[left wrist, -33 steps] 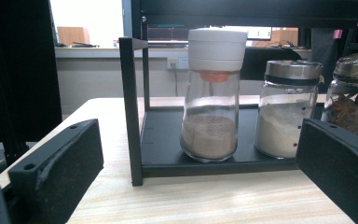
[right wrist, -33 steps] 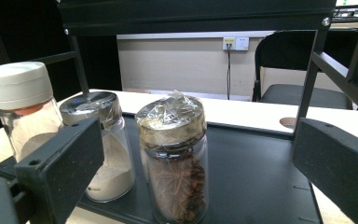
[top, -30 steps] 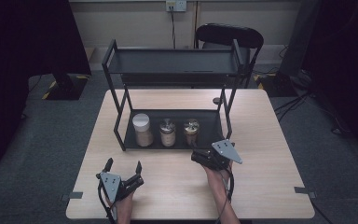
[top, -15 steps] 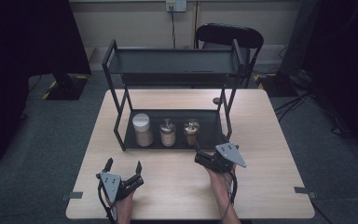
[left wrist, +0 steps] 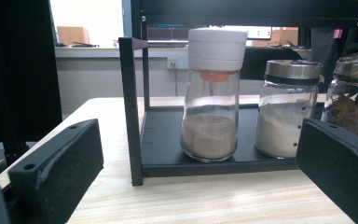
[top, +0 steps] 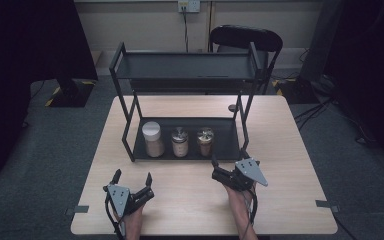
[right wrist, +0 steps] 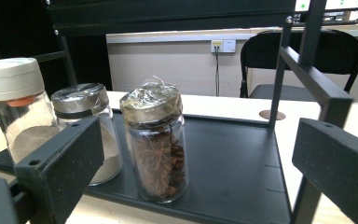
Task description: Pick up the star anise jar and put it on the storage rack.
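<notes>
Glass star anise jar [right wrist: 157, 149] on black rack [right wrist: 242, 172], right gripper [top: 214, 167] jaws apart, near

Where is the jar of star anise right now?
The star anise jar stands rightmost of three on the rack's lower shelf, beside the metal-lidded jar, just ahead of the right gripper.

1. I see a pale wooden table [top: 290, 150] with a fine grain and a smooth, matt top.
2. The black two-tier metal rack [top: 185, 65] looks painted, with a dull satin sheen on its lower tray.
3. The clear glass jar with a white plastic cap [left wrist: 213, 93] is glossy and holds fine tan powder.
4. The clear glass jar with a brushed metal lid [left wrist: 287, 107] holds white grains.
5. The clear glass jar with a crinkled shiny film cover [right wrist: 157, 147] holds rough brown star anise.
6. The black jaws in my left gripper [top: 131, 178] view look like matt, slightly grainy plastic.
</notes>
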A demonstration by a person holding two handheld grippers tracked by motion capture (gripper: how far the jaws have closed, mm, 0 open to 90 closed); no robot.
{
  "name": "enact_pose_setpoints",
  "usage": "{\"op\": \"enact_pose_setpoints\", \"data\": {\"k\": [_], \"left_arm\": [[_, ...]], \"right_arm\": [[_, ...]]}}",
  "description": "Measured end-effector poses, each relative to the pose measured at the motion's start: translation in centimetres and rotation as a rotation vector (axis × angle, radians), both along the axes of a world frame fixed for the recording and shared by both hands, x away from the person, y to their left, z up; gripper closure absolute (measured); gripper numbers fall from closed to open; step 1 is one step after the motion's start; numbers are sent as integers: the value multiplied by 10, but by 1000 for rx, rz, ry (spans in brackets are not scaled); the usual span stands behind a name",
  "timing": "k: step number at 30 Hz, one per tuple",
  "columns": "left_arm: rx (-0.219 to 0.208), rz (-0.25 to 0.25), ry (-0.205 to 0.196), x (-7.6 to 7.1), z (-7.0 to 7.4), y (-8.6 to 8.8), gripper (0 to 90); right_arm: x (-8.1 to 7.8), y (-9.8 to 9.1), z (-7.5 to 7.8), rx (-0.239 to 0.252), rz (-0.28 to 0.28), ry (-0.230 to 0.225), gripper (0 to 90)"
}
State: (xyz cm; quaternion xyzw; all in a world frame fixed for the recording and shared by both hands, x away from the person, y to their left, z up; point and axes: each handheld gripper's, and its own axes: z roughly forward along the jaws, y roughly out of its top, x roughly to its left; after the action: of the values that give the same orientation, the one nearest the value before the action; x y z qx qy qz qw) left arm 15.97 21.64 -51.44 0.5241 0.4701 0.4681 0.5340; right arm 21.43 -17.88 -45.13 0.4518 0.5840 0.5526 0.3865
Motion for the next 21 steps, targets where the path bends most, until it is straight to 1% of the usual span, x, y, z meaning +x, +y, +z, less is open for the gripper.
{"op": "enact_pose_setpoints", "data": {"k": [9,16,21], "left_arm": [[0,0,1,0,0,0,1],[0,0,1,0,0,0,1],[1,0,1,0,0,0,2]], "right_arm": [[-9,-7,-5,8,-19,-4,12],[-14,-10,-7,0,-27,-6,12],[-18,-12,-10,5,-34,-8,12]]}}
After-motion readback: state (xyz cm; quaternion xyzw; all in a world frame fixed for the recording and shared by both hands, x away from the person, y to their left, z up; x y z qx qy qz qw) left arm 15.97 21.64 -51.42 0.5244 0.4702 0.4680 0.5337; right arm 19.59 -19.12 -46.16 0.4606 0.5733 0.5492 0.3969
